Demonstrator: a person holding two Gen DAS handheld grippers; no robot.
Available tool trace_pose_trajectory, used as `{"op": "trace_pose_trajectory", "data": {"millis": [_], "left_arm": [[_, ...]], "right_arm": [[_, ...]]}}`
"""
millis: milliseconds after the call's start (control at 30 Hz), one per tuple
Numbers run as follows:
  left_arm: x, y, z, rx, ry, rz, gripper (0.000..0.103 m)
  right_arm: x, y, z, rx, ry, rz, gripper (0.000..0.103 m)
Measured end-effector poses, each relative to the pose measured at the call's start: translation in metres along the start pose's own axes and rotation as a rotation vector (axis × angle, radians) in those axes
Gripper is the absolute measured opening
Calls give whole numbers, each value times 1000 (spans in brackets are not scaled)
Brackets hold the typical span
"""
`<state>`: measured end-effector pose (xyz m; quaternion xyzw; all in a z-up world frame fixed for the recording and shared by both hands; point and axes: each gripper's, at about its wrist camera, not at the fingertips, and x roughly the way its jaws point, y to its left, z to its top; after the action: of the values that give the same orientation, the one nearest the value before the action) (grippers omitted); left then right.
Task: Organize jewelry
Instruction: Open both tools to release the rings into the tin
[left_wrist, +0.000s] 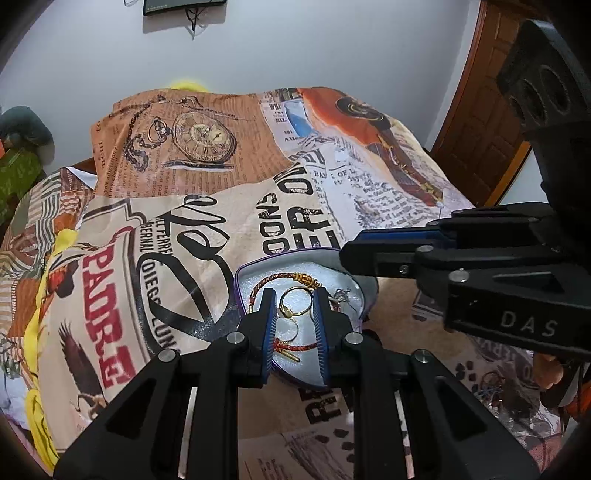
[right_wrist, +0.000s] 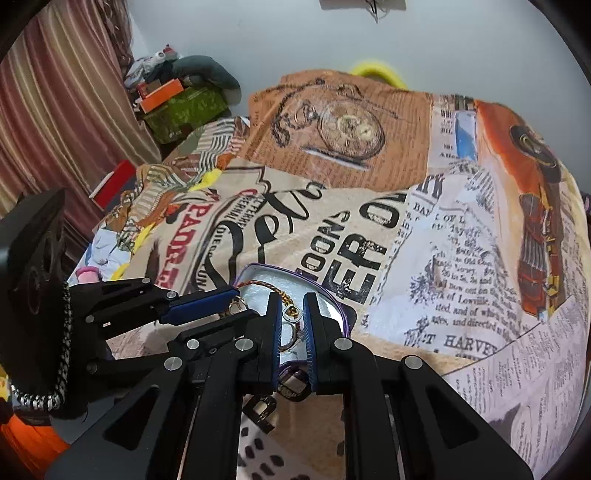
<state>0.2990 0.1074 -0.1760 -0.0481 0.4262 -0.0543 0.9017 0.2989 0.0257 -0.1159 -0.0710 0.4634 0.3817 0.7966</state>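
Note:
A purple heart-shaped box (left_wrist: 364, 291) with a white lining lies on the printed cloth; it also shows in the right wrist view (right_wrist: 332, 302). In it lie a gold ring (left_wrist: 295, 302), a red and gold braided bracelet (left_wrist: 280, 278) and a thin silver piece (left_wrist: 343, 297). My left gripper (left_wrist: 294, 299) is open over the box, its fingers either side of the gold ring. My right gripper (right_wrist: 291, 302) hovers over the same box with a narrow gap, a small gold and white piece (right_wrist: 291, 313) between its fingers, not clearly pinched. It enters the left wrist view (left_wrist: 354, 254) from the right.
The printed newspaper-pattern cloth (left_wrist: 207, 206) covers the whole surface. More loose jewelry (left_wrist: 491, 387) lies on the cloth at the right. A green box and clutter (right_wrist: 184, 107) stand at the far left by a striped curtain (right_wrist: 62, 110). A wooden door (left_wrist: 476, 122) is at the right.

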Motion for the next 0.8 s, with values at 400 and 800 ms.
{"op": "trace_pose_trajectory", "data": {"millis": [400,800], "left_arm": [[8,3,-2,-4,16,9,19],[3,-7,-6,20,35,17,23]], "right_arm": [[18,-3,1,-7,40,-10,10],[11,1,0,-17,68,-36,17]]}}
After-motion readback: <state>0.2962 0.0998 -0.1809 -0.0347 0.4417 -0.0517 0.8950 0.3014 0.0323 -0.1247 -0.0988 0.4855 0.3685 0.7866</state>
